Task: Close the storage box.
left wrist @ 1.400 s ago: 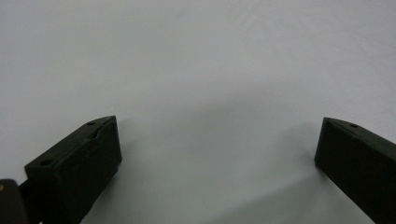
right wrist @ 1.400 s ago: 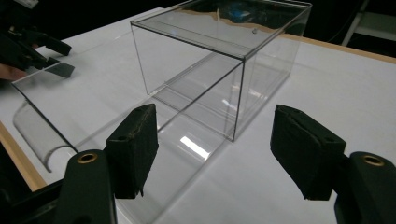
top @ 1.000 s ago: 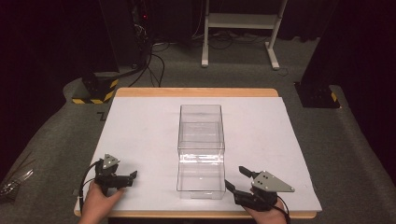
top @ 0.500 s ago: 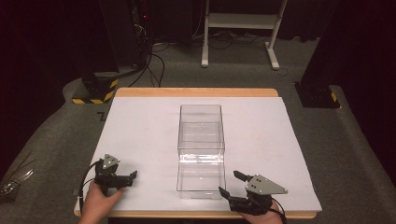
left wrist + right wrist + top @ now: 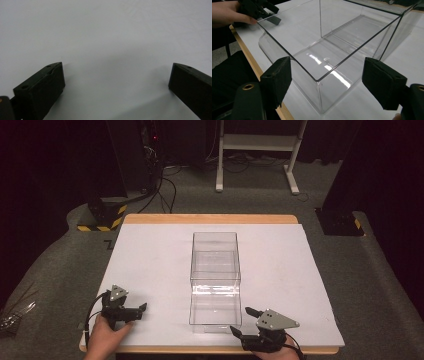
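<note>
**Operator:** High view status: the clear plastic box (image 5: 215,279) stands lengthwise at the middle of the white table sheet (image 5: 150,265), its near end close to the front edge. Where are the grippers?

**Technician:** The right gripper (image 5: 240,322) sits at the front edge, just right of the box's near corner, jaws spread wide and empty. Compared with one second earlier it has drawn back toward the person and turned its jaws toward that corner. The left gripper (image 5: 141,309) has not shifted; it rests well left of the box, jaws apart over bare sheet.

**Operator:** Meaning for the work?

**Technician:** Right gripper view places the box's near corner (image 5: 318,81) between the jaws, not yet touched. This is judged an alignment for grasping the wall.
</note>
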A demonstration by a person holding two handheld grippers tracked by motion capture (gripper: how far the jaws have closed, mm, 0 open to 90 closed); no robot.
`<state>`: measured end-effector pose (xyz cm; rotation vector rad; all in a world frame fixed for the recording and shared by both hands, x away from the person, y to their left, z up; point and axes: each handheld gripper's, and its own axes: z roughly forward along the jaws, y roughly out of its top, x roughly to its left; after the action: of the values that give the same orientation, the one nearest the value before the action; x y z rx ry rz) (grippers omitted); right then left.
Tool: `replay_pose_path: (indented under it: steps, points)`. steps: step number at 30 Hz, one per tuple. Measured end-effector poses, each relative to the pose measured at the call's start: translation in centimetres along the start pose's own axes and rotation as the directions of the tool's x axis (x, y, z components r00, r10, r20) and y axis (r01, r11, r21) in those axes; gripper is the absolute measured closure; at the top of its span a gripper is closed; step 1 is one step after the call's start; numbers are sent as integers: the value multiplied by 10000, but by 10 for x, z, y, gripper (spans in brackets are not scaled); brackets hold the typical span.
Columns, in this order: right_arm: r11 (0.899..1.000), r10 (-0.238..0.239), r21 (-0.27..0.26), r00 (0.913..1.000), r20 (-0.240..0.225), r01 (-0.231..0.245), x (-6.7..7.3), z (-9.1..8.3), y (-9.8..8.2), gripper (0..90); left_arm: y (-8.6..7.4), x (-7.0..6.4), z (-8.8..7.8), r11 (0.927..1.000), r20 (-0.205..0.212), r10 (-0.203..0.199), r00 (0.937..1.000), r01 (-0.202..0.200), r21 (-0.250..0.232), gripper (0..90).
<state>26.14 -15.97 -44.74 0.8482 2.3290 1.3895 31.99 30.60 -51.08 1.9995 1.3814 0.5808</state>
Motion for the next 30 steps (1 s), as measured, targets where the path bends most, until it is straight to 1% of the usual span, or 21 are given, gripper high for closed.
replay_pose_path:
  steps: [5,6,13,20,25,30]
  points:
    - [9998,-70,193,10000,-55,71,-1,3,-2,242,0,0,0,10000,1,9,10000,-9,-4,6]
    - [9995,-123,297,9999,-43,124,-2,4,-3,242,0,0,0,10000,1,8,10000,-8,-5,6]
    - [9988,-177,467,9998,-28,178,-1,8,-5,244,0,0,0,10000,2,13,10000,-13,-5,6]
    - [9987,-199,470,9997,106,193,-1,8,-5,272,0,0,0,10000,1,14,10000,-14,-4,6]
    - [9985,-335,434,9993,151,329,0,8,-5,291,0,0,0,10000,4,11,10000,-11,-1,6]
    - [9991,-279,332,9991,334,268,-2,7,-4,298,0,0,0,10000,5,10,10000,-10,-2,6]
